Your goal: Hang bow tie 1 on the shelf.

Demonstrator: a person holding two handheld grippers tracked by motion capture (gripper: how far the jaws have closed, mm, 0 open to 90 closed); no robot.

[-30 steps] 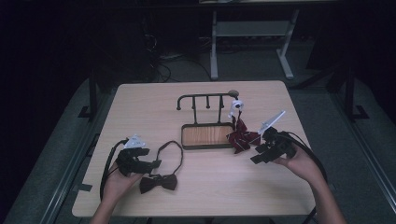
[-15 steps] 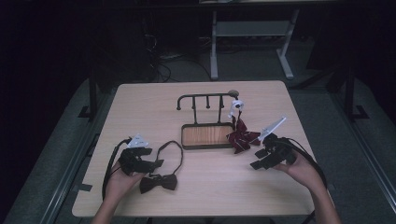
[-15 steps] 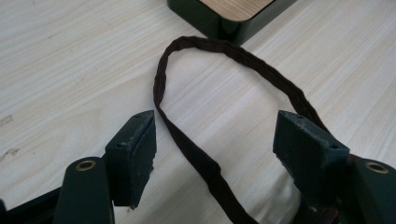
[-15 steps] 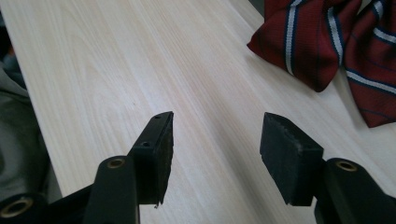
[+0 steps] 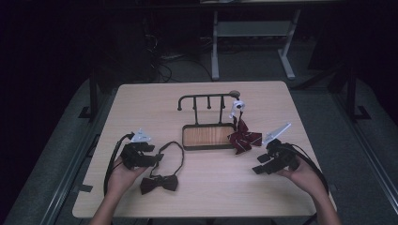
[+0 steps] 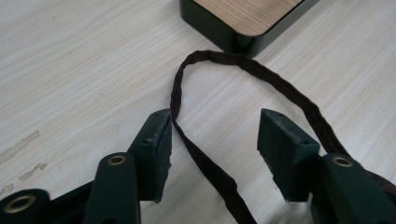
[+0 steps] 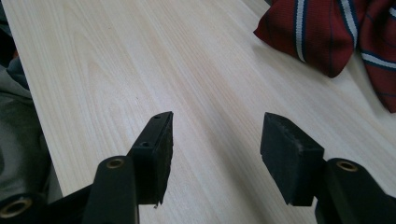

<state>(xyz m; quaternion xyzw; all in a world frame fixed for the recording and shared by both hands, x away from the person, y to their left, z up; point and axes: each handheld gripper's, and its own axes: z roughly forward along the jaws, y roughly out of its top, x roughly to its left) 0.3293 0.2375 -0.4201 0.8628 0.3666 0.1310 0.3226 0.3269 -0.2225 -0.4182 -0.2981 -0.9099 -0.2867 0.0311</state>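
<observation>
Now, left gripper [image 5: 151, 159]: held low over the worktop [image 5: 211, 187] at its left front; jaws spread wide, gripping nothing.
Strap [image 6: 196, 154]: thin dark strap of the black bow tie [image 5: 159, 183]; in the left gripper view it runs up between the jaws, close against the left one, then loops over toward the right jaw.
Loop direction: its rounded top points at the corner of the stand base [image 6: 243, 18] and lies just beside it.
Bow tie knot: flat on the worktop nearer the person than the left gripper, long axis roughly left to right.
Right gripper [image 5: 264, 165]: at the right front, jaws wide apart over bare wood, holding nothing.
Red striped bow tie [image 7: 336, 32]: beyond the right jaws, well clear of them; it lies against the stand's right end [image 5: 237, 105].
</observation>
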